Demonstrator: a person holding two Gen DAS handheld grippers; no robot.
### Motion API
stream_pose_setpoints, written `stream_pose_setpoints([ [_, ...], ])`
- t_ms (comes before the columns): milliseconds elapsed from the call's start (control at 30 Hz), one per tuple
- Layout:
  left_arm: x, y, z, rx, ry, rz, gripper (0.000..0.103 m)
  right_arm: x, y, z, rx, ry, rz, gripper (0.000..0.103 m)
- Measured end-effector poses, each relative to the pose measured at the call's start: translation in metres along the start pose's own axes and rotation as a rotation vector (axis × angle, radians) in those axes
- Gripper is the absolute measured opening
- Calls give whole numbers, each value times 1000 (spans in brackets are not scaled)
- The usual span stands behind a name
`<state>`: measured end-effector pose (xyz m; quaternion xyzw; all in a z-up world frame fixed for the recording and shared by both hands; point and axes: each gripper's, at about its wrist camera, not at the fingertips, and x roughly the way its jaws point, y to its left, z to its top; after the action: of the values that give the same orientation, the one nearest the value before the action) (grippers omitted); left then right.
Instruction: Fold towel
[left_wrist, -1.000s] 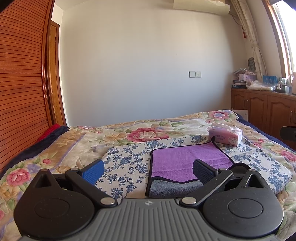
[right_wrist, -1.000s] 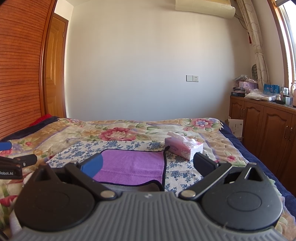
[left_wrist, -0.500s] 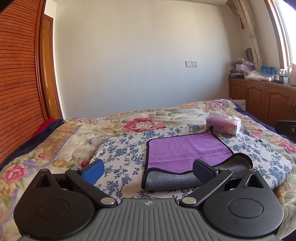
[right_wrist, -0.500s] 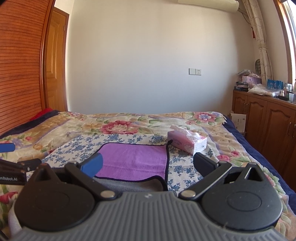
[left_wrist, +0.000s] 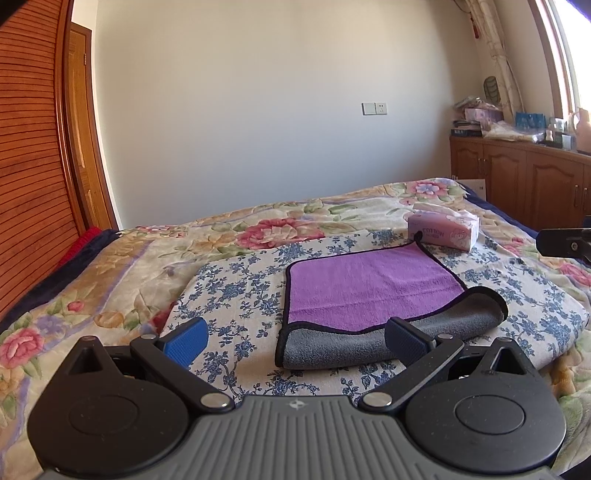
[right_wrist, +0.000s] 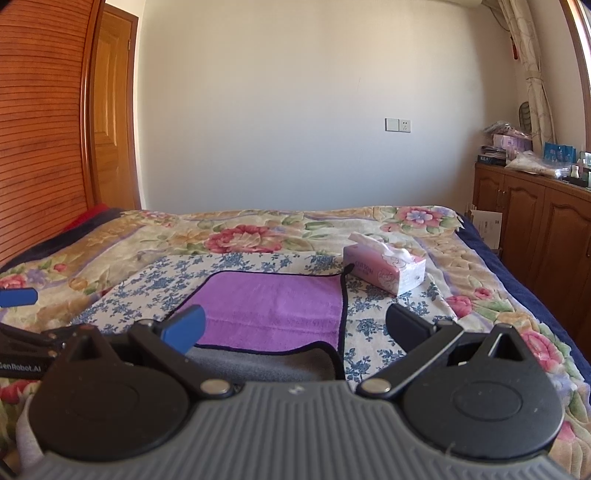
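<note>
A purple towel (left_wrist: 365, 286) with a grey underside and dark trim lies on the blue-flowered cloth (left_wrist: 236, 291) on the bed. Its near edge is folded over, grey side up (left_wrist: 388, 336). It also shows in the right wrist view (right_wrist: 273, 310). My left gripper (left_wrist: 295, 341) is open and empty, hovering just short of the towel's near left corner. My right gripper (right_wrist: 295, 326) is open and empty, above the towel's near edge. The left gripper shows at the left edge of the right wrist view (right_wrist: 22, 332).
A pink tissue box (left_wrist: 443, 229) stands just past the towel's far right corner, also in the right wrist view (right_wrist: 384, 269). The floral bedspread (left_wrist: 110, 266) covers the bed. Wooden cabinets (right_wrist: 535, 225) stand on the right, a slatted wardrobe (left_wrist: 29, 184) on the left.
Both grippers have drawn back and risen a little from the towel, so more of its grey folded edge shows. Both stay open and empty.
</note>
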<state>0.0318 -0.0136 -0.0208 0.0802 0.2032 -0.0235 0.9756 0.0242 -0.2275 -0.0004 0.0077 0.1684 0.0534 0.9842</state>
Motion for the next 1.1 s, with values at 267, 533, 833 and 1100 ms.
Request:
stream_pose_setpoints([
  [267, 16, 2, 2, 1, 20, -4, 103, 12, -1, 3, -19, 19, 1, 103],
  [533, 34, 4, 3, -5, 44, -13, 103, 26, -2, 5, -47, 36, 6, 103],
  [833, 53, 5, 7, -18, 64, -28, 103, 44, -7, 8, -51, 58, 4, 103],
  [1100, 72, 7, 7, -20, 86, -34, 103, 61, -12, 11, -50, 79, 5, 103],
])
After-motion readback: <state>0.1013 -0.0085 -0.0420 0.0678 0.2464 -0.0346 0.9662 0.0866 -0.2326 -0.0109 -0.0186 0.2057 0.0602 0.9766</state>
